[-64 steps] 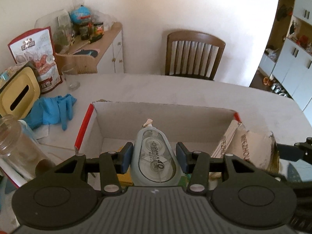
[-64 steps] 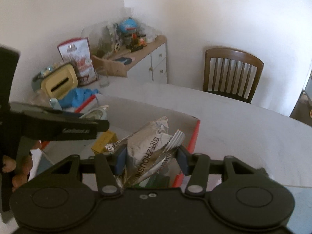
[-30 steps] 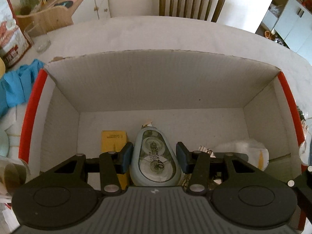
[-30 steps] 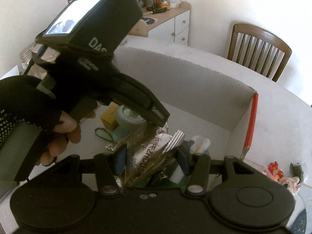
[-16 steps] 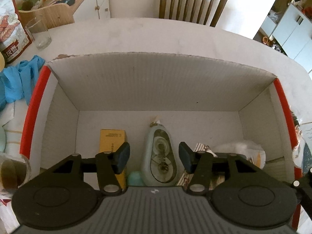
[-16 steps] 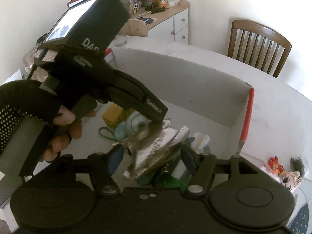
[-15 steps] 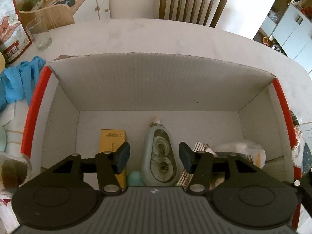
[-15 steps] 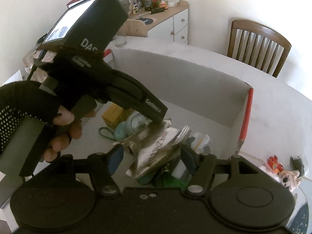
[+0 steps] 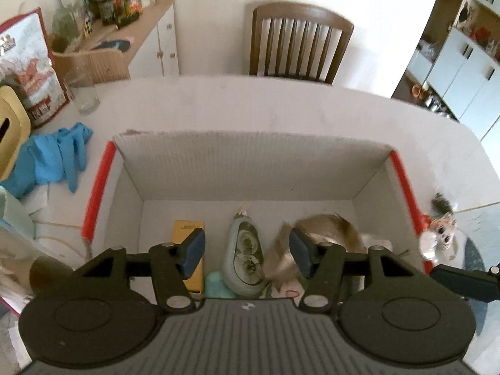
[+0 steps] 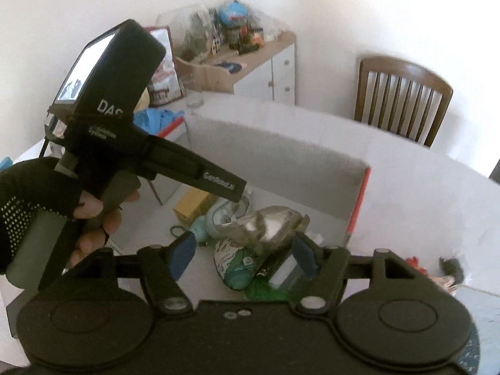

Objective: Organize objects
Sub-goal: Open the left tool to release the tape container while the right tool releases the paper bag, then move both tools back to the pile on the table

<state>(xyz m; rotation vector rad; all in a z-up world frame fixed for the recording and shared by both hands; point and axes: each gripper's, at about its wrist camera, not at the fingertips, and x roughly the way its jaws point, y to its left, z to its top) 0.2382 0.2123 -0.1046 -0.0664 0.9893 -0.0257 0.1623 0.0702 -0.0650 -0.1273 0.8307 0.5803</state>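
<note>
Left wrist: left gripper [image 9: 247, 251] above cardboard box [image 9: 250, 162], jaws opening, correction tape [image 9: 245, 253] loose inside. Right gripper [image 10: 242, 254] above box, jaws opening, foil packet [image 10: 265, 226] unpinched inside.

Wooden chair [image 9: 300, 43] stood behind the white table [image 9: 312, 106]. Cluttered sideboard [image 9: 150, 31] sat against the wall at left, with white cabinets [image 9: 462, 65] at far right. An empty glass [image 9: 86, 101] stood near the table's left edge.

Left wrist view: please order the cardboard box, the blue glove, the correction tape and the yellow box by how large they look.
1. cardboard box
2. blue glove
3. correction tape and yellow box: they look similar, and the gripper hides part of each, so I do not rank them.
</note>
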